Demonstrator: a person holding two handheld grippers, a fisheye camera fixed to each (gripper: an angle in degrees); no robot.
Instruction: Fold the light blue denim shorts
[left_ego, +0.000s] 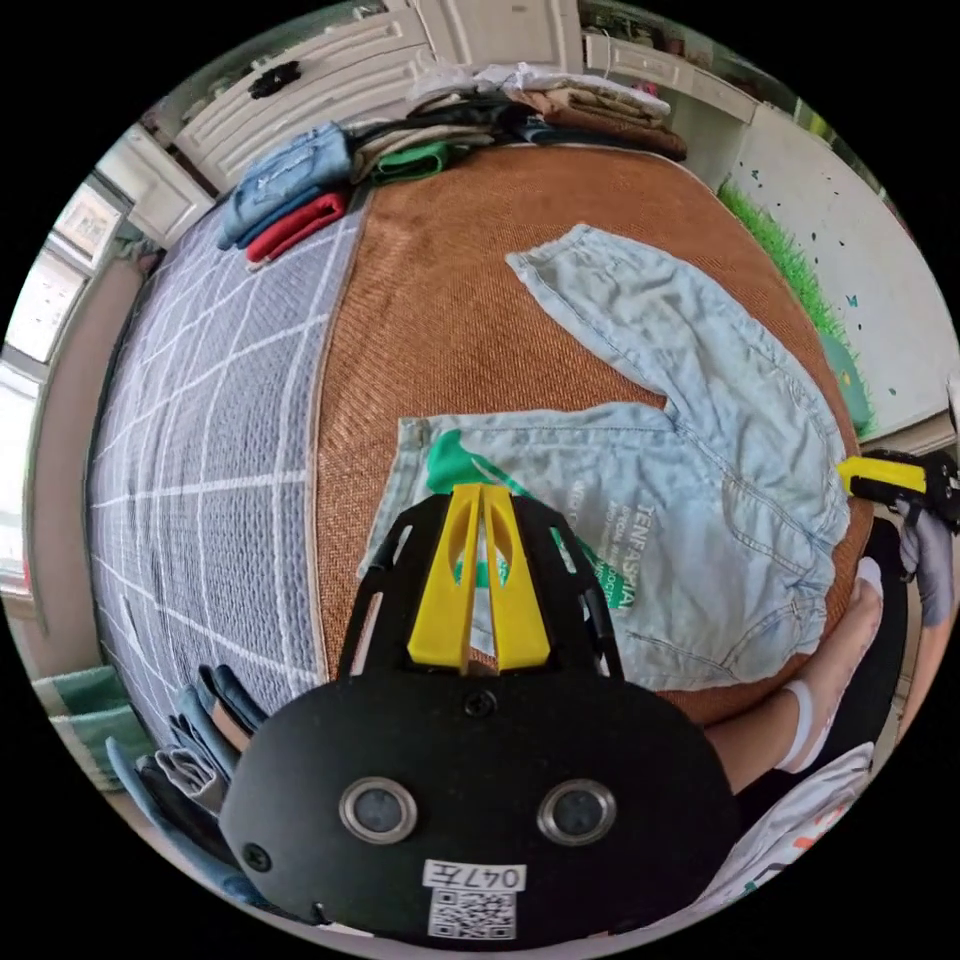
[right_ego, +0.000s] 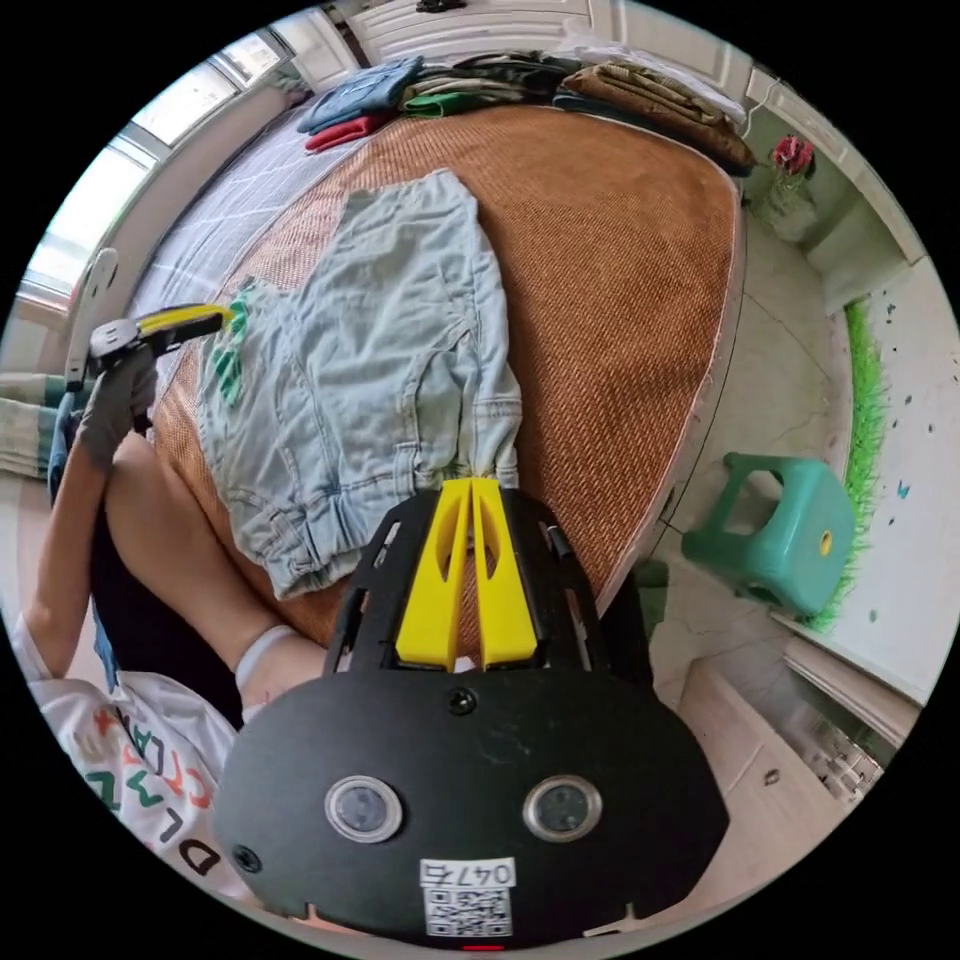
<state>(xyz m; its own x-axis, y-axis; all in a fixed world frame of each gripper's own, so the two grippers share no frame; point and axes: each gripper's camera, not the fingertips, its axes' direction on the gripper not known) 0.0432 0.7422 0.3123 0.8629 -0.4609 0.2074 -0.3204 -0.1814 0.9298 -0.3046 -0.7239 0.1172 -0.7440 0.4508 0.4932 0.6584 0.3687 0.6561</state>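
Left gripper view — shorts (left_ego: 700, 420) flat.

Left gripper (left_ego: 482, 490) fingers closed, right gripper (right_ego: 471, 485) fingers closed

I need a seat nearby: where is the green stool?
In the right claw view, the green stool stands on the floor beside the brown mat, near the grass-edged wall.
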